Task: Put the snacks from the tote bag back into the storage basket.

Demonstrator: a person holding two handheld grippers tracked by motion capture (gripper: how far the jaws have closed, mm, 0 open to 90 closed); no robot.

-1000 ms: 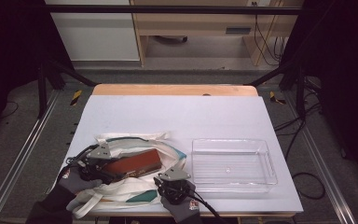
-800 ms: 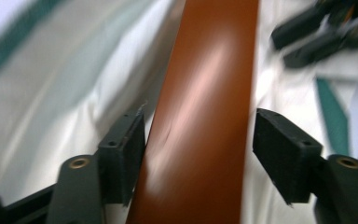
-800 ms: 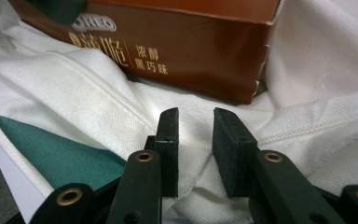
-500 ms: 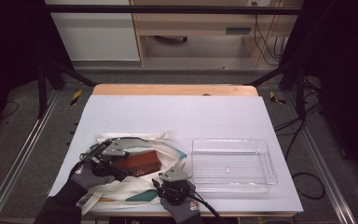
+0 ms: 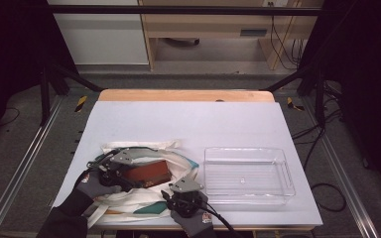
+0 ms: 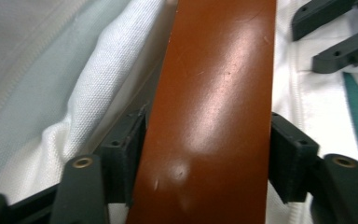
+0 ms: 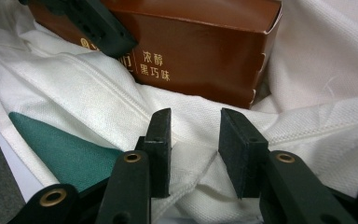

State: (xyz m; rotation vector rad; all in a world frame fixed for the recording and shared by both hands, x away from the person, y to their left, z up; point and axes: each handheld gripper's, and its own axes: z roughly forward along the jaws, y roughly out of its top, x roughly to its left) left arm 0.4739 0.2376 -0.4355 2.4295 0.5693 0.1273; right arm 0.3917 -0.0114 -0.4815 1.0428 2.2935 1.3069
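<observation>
A brown carton (image 5: 146, 174) with gold print lies in the mouth of a white cloth bag (image 5: 129, 203) with green patches, near the table's front left. My left gripper (image 5: 131, 177) comes in from the left. Its jaws have just been closing and now press on both long sides of the carton (image 6: 214, 93). My right gripper (image 5: 172, 192) sits at the bag's front right edge. Its jaws (image 7: 195, 140) have just been opening and stand apart over a fold of white fabric (image 7: 74, 98), with nothing pinched. The carton (image 7: 200, 42) lies just beyond them.
A clear plastic tray (image 5: 287, 173) stands right of the bag, close to my right hand. The white table top (image 5: 188, 119) stretches away behind the bag. The table's front edge runs right under both gloved hands.
My left gripper has moved right, onto the carton. My right gripper has kept its place at the bag's edge.
</observation>
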